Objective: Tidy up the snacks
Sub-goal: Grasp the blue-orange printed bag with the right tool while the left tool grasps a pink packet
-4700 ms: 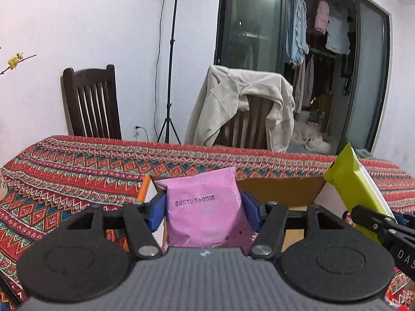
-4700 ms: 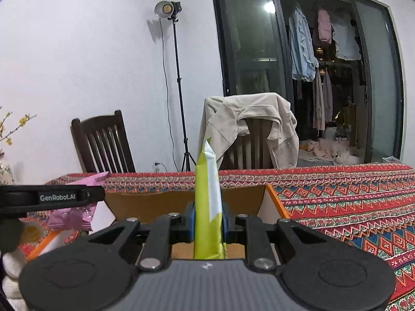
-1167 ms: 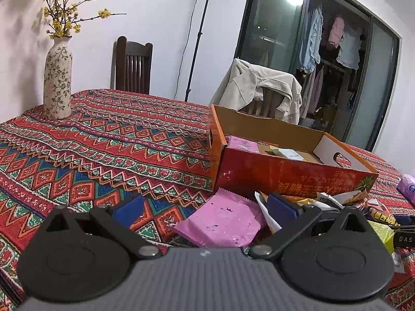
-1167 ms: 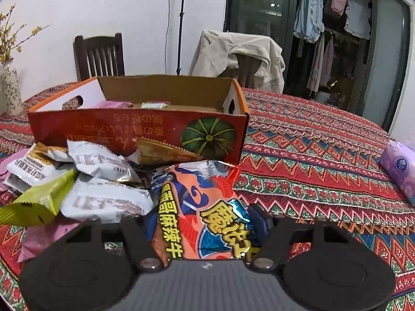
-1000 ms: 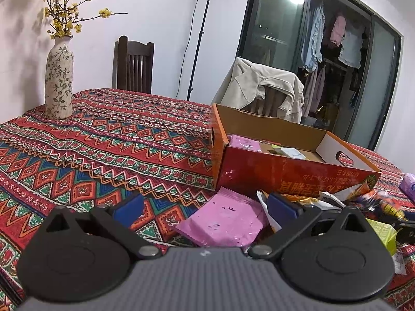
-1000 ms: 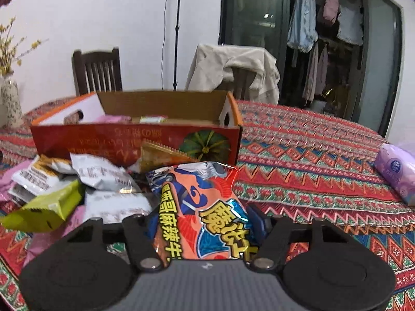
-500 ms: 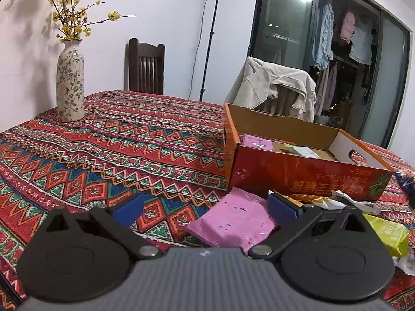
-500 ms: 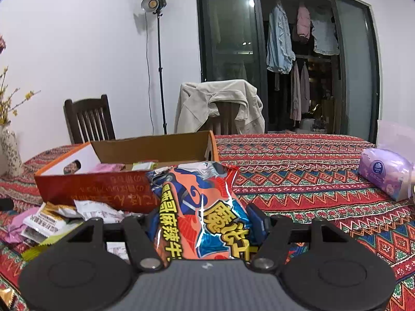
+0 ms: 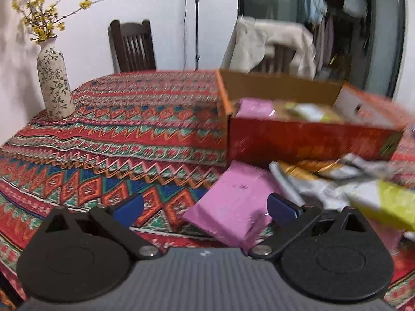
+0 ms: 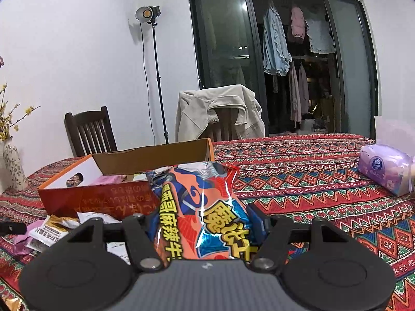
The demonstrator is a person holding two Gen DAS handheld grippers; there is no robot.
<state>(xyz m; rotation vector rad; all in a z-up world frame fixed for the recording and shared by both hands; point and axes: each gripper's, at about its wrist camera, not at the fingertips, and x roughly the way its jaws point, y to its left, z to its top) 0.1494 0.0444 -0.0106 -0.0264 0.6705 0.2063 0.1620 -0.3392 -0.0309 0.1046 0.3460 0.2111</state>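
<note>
The orange snack bag [image 10: 205,207] at lower centre bears large yellow Chinese characters. The purple tissue pack [image 10: 384,171] at far right reads "Vinda".

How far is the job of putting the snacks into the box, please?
Partly done. A pink packet and a yellow-green one already lie inside the orange box. The right gripper is shut on an orange-and-blue snack bag, not yet boxed. The left gripper is open over a pink packet on the cloth. Several loose packets remain beside the box.
</note>
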